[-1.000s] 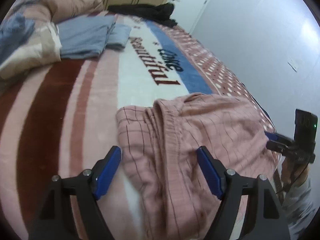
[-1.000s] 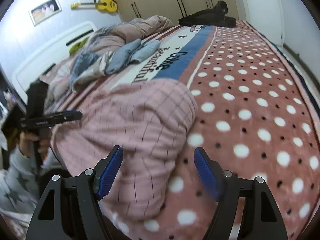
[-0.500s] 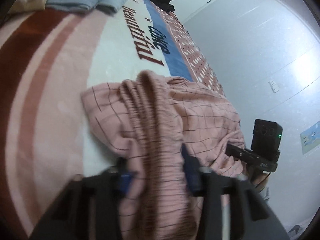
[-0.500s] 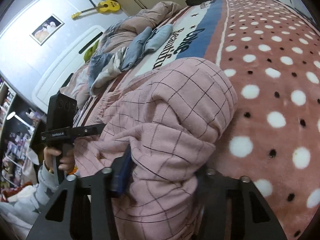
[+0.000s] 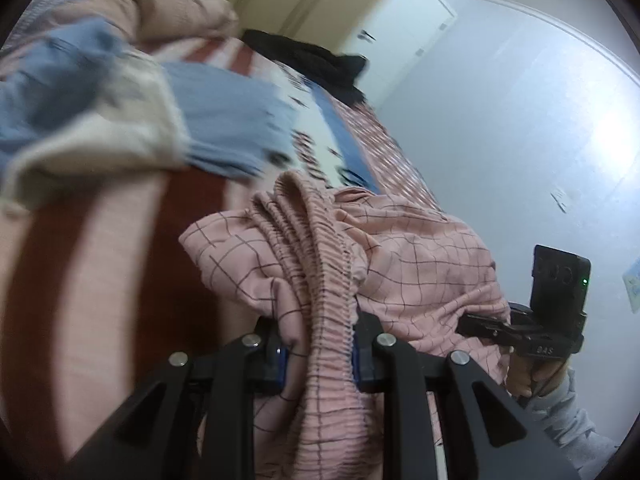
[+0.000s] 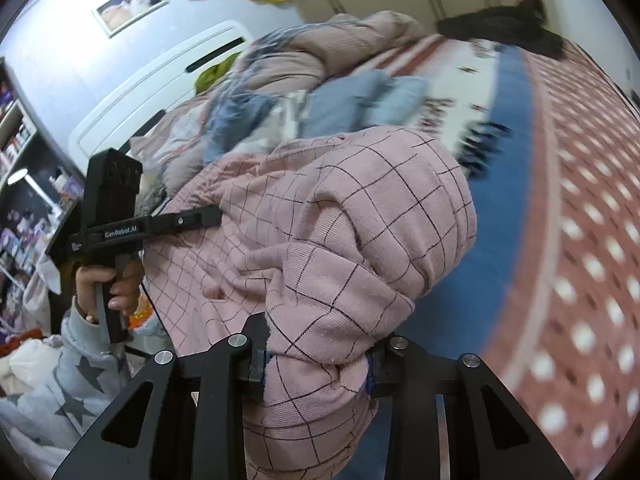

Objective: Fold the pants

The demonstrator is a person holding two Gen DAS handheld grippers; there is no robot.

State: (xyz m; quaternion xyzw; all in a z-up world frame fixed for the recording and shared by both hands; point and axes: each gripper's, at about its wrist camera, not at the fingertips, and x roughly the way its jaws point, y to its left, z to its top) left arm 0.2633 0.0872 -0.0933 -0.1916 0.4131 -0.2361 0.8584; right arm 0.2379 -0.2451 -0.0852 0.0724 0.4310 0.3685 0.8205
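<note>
My left gripper [image 5: 318, 356] is clamped tight on the ribbed elastic waistband of the pink checked cotton pants [image 5: 404, 264], the blue pads pinching the gathered band between them. My right gripper [image 6: 316, 364] bites a thick bunched fold of the same pants [image 6: 344, 216], so the garment is slung between both grippers, bulging above the striped and polka-dotted plush bed blanket [image 6: 568, 216]. Folded blue clothes [image 6: 360, 102] lie near the rumpled pink duvet [image 6: 340, 46] further up the bed.
</note>
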